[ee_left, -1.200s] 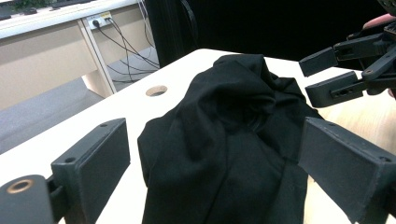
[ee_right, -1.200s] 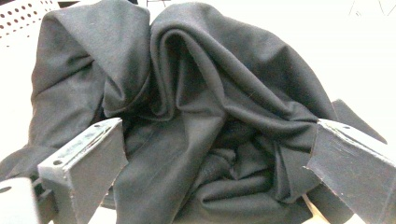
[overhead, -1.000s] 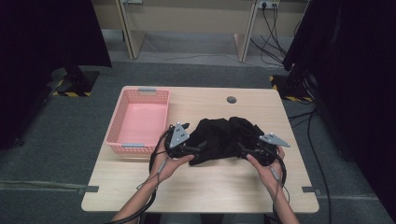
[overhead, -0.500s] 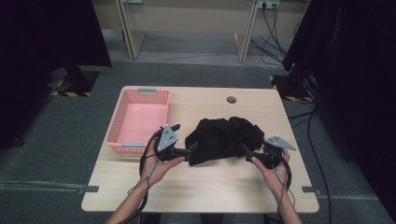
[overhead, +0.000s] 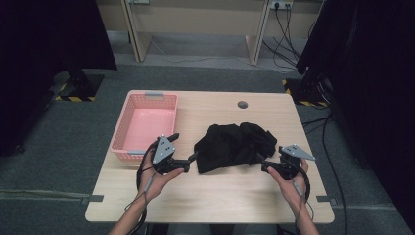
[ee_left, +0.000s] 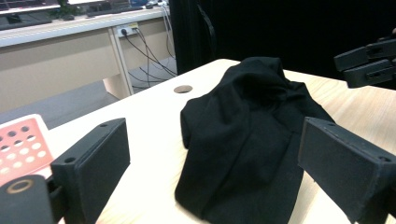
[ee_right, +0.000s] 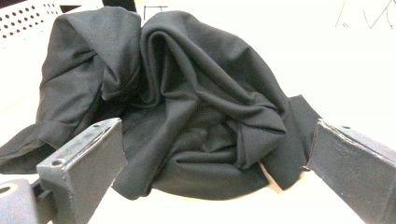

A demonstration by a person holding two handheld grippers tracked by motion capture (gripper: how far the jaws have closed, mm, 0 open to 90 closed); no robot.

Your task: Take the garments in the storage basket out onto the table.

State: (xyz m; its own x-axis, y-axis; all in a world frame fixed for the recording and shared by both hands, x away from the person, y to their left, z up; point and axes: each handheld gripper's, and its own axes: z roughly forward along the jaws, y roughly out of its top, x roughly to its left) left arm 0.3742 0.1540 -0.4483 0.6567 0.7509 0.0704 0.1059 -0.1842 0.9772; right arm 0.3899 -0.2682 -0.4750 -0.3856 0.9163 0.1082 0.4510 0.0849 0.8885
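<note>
A crumpled black cloth [overhead: 235, 146] lies heaped in the middle of the wooden table [overhead: 215, 196]. My left gripper [overhead: 183, 148] sits just off the heap's left edge, open, with nothing between its fingers. My right gripper [overhead: 266, 161] is at the heap's right edge, also open and empty. In the left gripper view the cloth [ee_left: 252, 135] lies ahead of the wide-apart jaws of the left gripper [ee_left: 217, 158], and the right gripper [ee_left: 369, 63] shows beyond it. In the right gripper view the folded cloth [ee_right: 187, 102] lies just ahead of the spread jaws of the right gripper [ee_right: 217, 156].
A pink perforated basket [overhead: 147, 125] stands at the table's left, close behind the left gripper; its rim [ee_left: 21, 144] shows in the left gripper view. A round cable hole [overhead: 242, 104] sits near the far edge. Bare tabletop lies in front of the cloth.
Both grippers have drawn back outward from the cloth's edges, the left one to the left and the right one to the right. The cloth rests on the table, a little more spread.
</note>
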